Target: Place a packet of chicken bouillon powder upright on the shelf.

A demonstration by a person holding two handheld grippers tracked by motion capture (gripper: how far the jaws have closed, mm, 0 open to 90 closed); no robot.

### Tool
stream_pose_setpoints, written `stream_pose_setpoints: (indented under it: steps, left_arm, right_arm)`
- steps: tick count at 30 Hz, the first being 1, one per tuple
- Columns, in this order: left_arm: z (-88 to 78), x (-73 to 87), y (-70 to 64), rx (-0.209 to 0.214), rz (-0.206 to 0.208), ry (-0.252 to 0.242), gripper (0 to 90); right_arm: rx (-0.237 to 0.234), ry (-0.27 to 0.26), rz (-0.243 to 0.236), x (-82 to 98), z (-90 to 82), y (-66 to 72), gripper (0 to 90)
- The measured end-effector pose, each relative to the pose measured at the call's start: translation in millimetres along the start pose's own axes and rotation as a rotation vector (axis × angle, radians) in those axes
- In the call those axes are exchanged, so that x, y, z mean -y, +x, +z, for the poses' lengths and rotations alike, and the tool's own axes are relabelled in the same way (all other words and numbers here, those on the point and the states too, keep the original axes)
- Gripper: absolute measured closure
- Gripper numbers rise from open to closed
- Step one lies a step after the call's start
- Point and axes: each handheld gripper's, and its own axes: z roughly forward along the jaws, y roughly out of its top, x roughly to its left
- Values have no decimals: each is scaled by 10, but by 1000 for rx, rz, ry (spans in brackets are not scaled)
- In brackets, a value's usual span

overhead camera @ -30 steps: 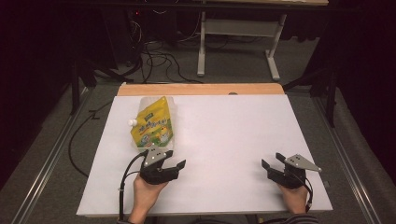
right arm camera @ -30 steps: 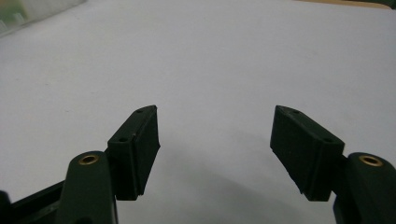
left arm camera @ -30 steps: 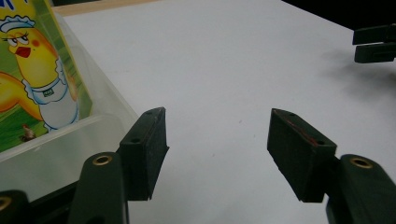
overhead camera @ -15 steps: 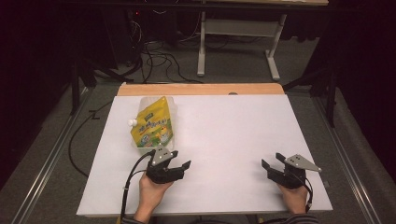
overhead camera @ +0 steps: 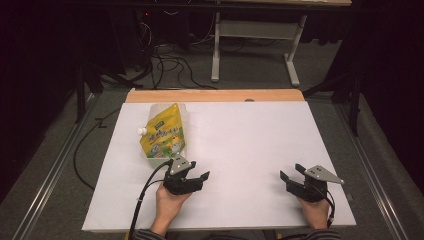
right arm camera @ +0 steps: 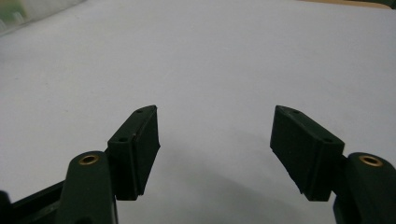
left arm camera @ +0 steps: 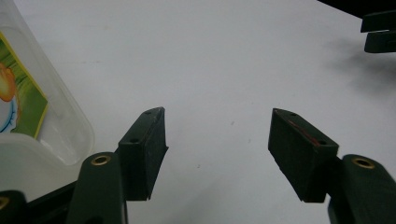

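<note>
Lying flat near the worktop's (overhead camera: 260, 150) far left corner is one yellow pouch (overhead camera: 162, 134), its near end just beside the left gripper (overhead camera: 196, 176). Both grippers gape wide and hold nothing; the right gripper (overhead camera: 291, 175) rests near the near right corner. I think the pouch gets picked up next, so the left gripper must turn toward it.

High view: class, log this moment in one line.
left claw: open, beside pouch | right claw: open | table: white
</note>
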Motion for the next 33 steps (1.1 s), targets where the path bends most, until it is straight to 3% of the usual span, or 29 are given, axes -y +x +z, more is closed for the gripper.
stream_pose_setpoints:
  steps: [19,33]
  left_arm:
    - [218,152,49,-29,12,0,371]
    - [347,233,101,-61,19,-26,358]
  right_arm:
    - [1,-1,-1,0,2,3,332]
    - [0,-3,-2,1,1,2,333]
